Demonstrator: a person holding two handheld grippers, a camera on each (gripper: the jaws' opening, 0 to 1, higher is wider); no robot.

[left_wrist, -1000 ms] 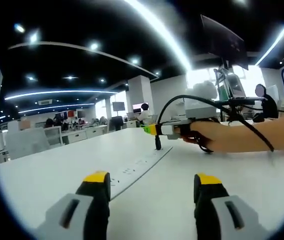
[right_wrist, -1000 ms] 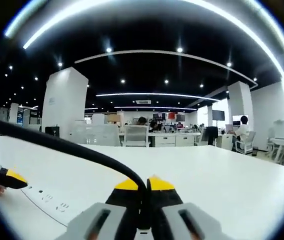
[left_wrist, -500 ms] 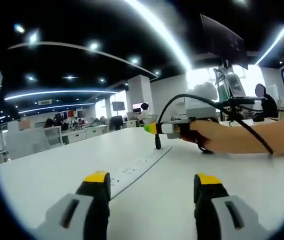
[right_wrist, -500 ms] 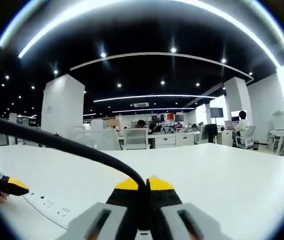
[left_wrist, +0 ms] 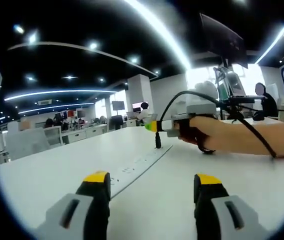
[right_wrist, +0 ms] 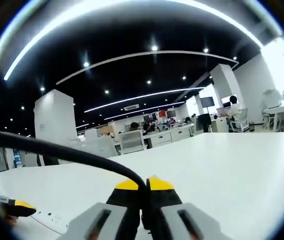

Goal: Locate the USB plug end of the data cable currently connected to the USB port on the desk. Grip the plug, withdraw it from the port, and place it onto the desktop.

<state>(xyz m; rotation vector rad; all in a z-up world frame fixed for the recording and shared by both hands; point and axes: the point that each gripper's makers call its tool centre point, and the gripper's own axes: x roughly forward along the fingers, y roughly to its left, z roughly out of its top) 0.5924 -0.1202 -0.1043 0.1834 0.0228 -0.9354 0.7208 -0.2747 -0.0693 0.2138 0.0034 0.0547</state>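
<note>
Cable (right_wrist: 57, 152): black, runs from 9 o'clock in right gripper view down to the right gripper (right_wrist: 143, 187), whose yellow-tipped jaws are clenched on it, pressed together w/ cable between. In left gripper view the right gripper (left_wrist: 174, 125) sits at approx 1 o'clock, held by a hand (left_wrist: 207, 135), its tips just above the plug (left_wrist: 158, 141), which stands upright at the far end of the port strip (left_wrist: 139, 167) set in the white desk (left_wrist: 47, 180); can't tell if plug is seated or just clear. Left gripper (left_wrist: 152, 187) low at 6 o'clock, jaws released, wide apart, nothing between, over the desk near the strip's near end.
</note>
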